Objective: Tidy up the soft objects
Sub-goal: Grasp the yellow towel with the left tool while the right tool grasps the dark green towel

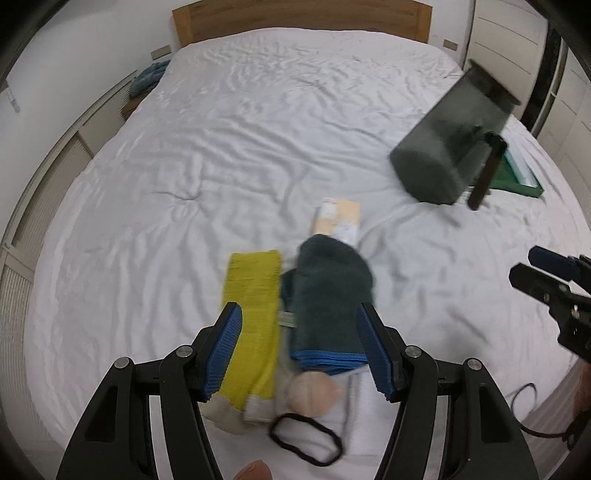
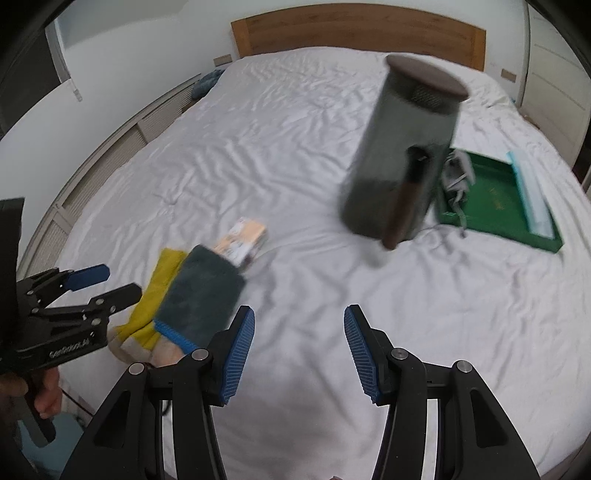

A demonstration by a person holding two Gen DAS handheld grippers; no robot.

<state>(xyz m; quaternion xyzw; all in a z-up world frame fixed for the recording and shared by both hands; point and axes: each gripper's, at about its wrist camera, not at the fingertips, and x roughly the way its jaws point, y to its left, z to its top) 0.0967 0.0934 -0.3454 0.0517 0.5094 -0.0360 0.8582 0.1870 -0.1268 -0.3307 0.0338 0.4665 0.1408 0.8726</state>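
Observation:
A pile of soft things lies on the white bed sheet (image 1: 221, 166): a folded yellow cloth (image 1: 255, 314), a dark grey cloth with a blue edge (image 1: 328, 295), a peach round pad (image 1: 310, 393) and a black hair band (image 1: 306, 439). My left gripper (image 1: 298, 314) hangs open over the two cloths, with nothing pressed between its blue pads. The right wrist view shows the yellow cloth (image 2: 162, 291) and grey cloth (image 2: 203, 295) at lower left, with the left gripper (image 2: 118, 282) beside them. My right gripper (image 2: 299, 314) stands open over bare sheet, right of the pile.
A small printed packet (image 1: 338, 218) lies just beyond the grey cloth. A dark cylindrical container (image 2: 402, 155) with a brown handle stands at the right, and behind it a green tray (image 2: 498, 206) holds grey straps. A wooden headboard (image 2: 354, 33) bounds the far end.

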